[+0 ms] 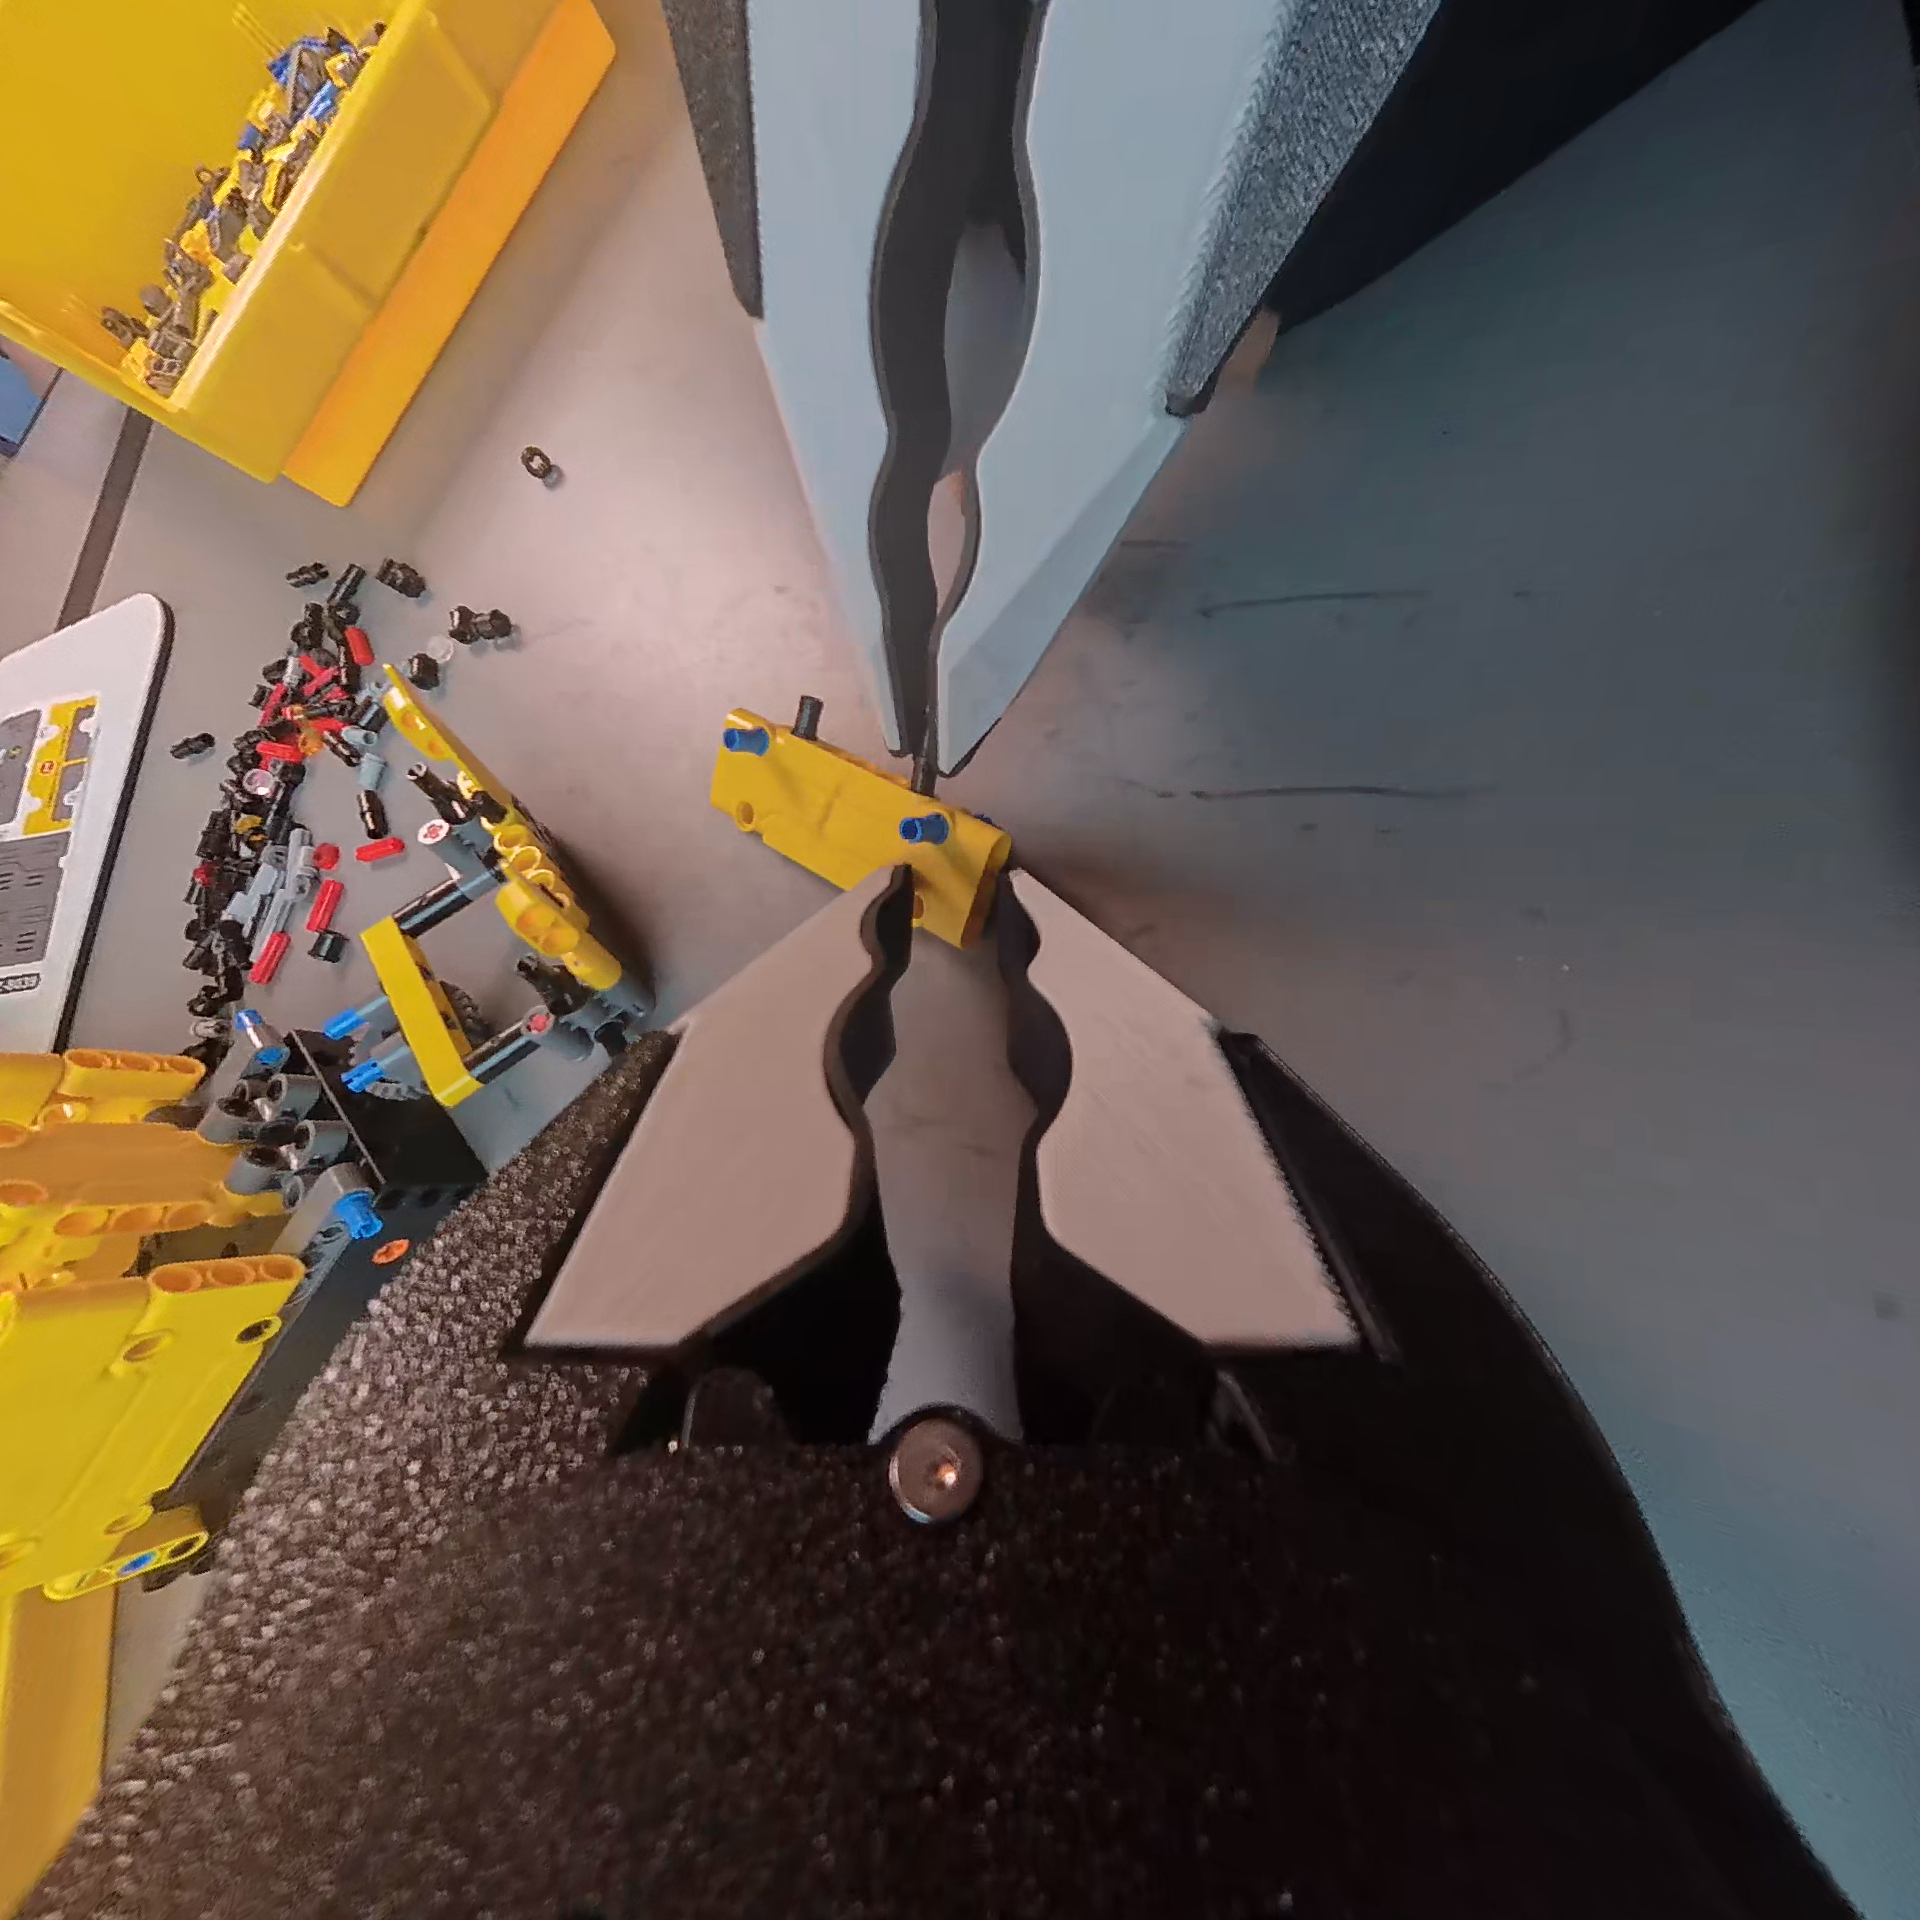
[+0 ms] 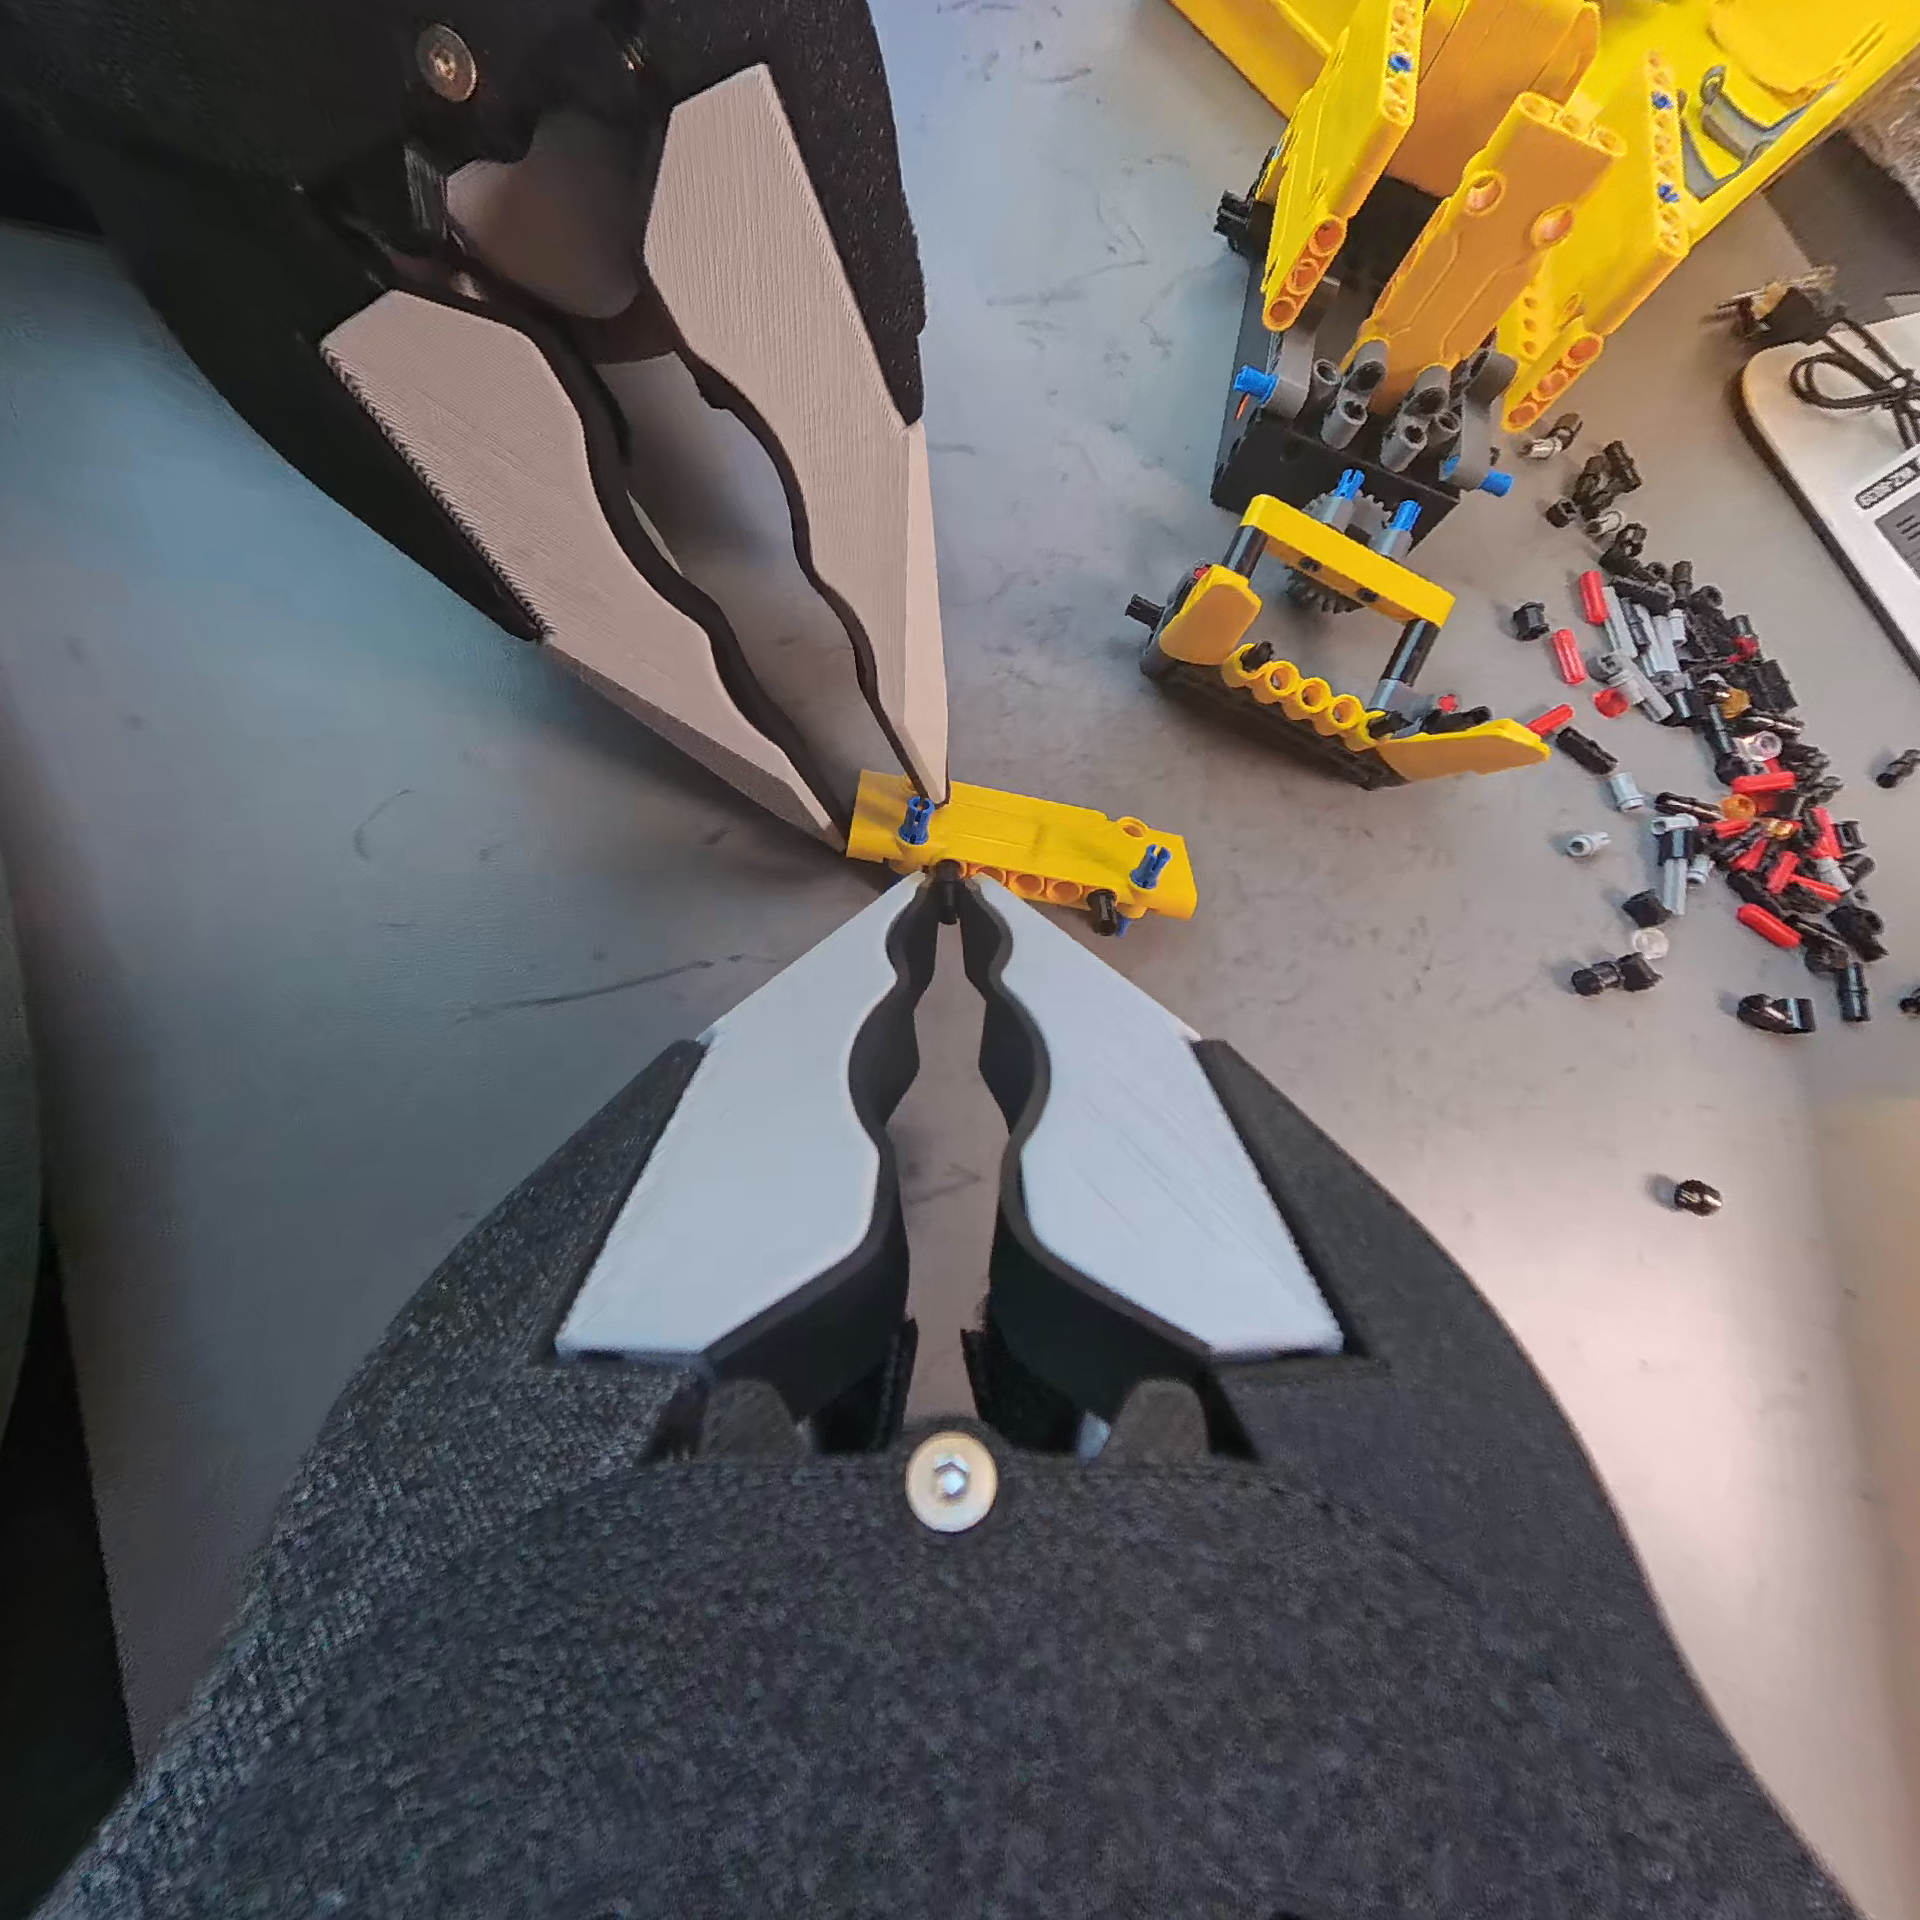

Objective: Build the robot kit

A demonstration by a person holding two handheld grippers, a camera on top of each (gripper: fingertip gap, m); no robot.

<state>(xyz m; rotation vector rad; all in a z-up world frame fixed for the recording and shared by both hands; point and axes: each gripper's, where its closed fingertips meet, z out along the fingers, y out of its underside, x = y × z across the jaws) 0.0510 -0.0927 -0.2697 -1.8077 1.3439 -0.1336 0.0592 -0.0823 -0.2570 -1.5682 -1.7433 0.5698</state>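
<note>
1. Jaws of the left gripper [image 1: 951, 883]: pinched on one end of a yellow panel piece [image 1: 842, 816], one tip on each face of that end.
2. Jaws of the right gripper [image 2: 948, 894]: nearly closed, pinching a small black pin [image 2: 949, 881] at the long edge of the yellow panel piece, directly ahead of the tips. In the left wrist view this gripper comes in from above, opposite the left jaws.
3. Yellow panel piece: lies low over the grey bench [image 2: 1351, 1195], between the two pairs of jaws. It carries two blue pins [image 2: 914, 818] on its upper face and a second black pin [image 2: 1107, 909] at the far end of the same edge.
4. Partly built yellow-and-black assembly [image 2: 1340, 644]: on the bench, to the right of the right jaws, apart from the panel.
5. Scatter of small black, red and grey connectors [image 2: 1725, 758]: beyond that assembly, farther right.
6. Large yellow model [image 2: 1475, 187]: upper right of the right jaws.
7. Yellow sorting tray [image 1: 208, 208] with small parts: far upper left of the left jaws.
</note>
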